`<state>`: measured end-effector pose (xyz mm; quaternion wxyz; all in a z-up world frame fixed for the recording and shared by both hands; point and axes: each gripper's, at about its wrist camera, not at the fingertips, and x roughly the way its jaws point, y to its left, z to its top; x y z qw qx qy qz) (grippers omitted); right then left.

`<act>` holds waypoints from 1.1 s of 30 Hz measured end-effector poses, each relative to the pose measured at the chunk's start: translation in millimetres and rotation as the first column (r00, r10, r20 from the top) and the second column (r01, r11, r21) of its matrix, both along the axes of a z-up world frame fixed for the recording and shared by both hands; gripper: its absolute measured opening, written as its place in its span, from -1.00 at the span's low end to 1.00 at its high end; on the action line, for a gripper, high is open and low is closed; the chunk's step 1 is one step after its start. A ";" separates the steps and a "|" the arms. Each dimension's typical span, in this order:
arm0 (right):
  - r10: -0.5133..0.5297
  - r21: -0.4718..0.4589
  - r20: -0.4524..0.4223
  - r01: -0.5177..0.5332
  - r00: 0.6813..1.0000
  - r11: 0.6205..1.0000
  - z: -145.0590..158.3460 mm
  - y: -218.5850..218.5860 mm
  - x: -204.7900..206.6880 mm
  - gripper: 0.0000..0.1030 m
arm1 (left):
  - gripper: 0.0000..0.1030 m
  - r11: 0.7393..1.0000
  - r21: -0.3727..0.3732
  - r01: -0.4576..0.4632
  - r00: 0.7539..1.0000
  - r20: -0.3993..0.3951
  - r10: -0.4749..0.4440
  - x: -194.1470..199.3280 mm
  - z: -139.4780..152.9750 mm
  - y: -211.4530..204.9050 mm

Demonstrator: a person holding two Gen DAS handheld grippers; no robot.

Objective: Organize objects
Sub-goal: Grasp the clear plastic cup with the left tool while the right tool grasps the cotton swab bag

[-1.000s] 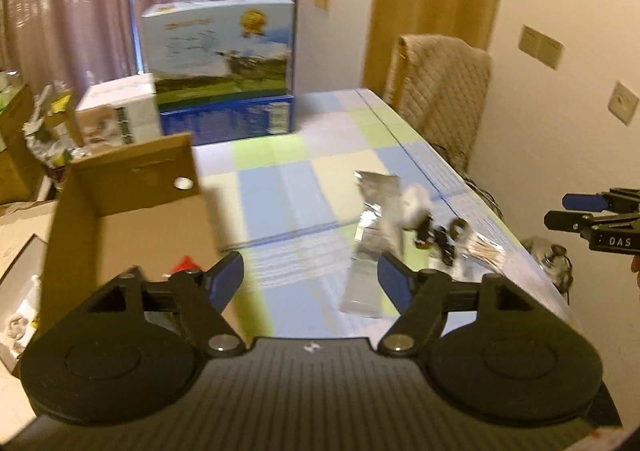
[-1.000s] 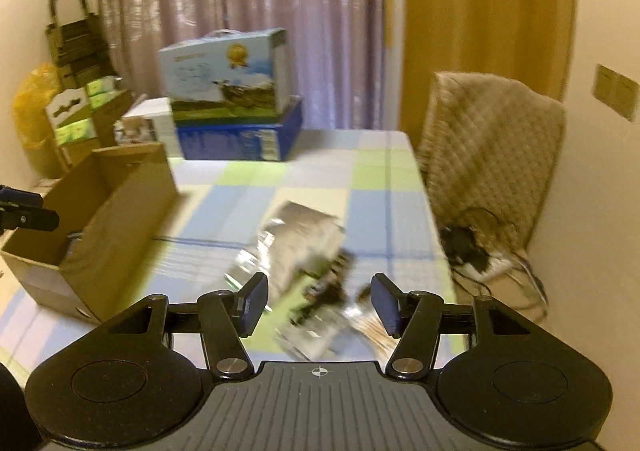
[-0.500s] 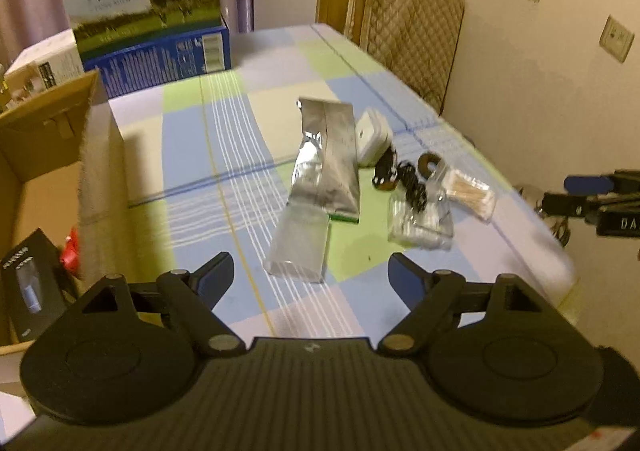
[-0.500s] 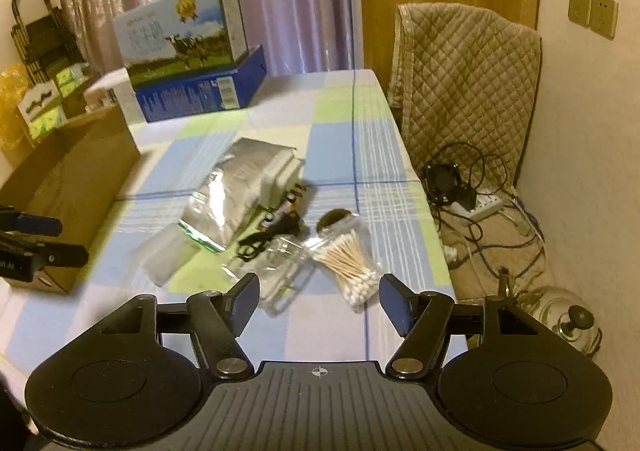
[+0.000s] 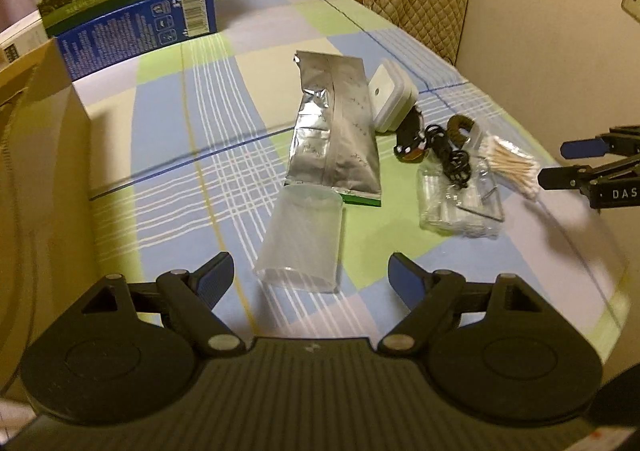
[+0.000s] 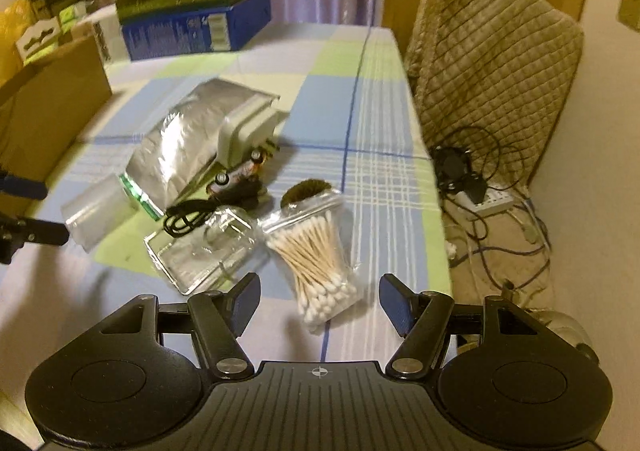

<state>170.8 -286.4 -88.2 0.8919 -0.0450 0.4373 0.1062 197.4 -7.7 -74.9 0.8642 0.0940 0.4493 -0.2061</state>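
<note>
Objects for sorting lie bunched on the checked tablecloth: a silver foil pouch, a frosted clear sleeve touching its near end, a white box against the pouch's side, a black cord, a clear plastic case and a bag of cotton swabs. The left gripper hovers above the cloth with its jaws spread wide and nothing between them; the sleeve sits at its 12 o'clock, just ahead of the fingertips and apart from them. The right gripper is likewise fully spread and holds nothing, with the swab bag lying at its 12 o'clock, its near end level with the fingertips; whether they touch is not clear. A cardboard box stands at the left gripper's 9 o'clock, a blue milk carton at 11 o'clock, and a quilt-covered chair at the right gripper's 1 o'clock.
</note>
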 end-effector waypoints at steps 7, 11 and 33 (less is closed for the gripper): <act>0.062 -0.027 -0.025 -0.063 0.998 0.998 -15.5 2.5 23.6 0.24 | 0.44 1.000 0.009 0.029 1.000 -0.010 -0.029 26.3 -17.3 -9.1; 0.093 -0.045 -0.048 -0.095 0.994 0.994 -22.6 6.5 36.0 0.23 | 0.32 0.999 0.025 0.041 0.999 -0.027 -0.040 38.2 -21.6 -12.3; -0.020 0.061 -0.104 0.027 0.994 0.998 -9.4 9.6 -25.3 -0.57 | -0.08 0.998 0.023 0.050 0.993 -0.106 -0.048 -6.5 -23.9 -4.6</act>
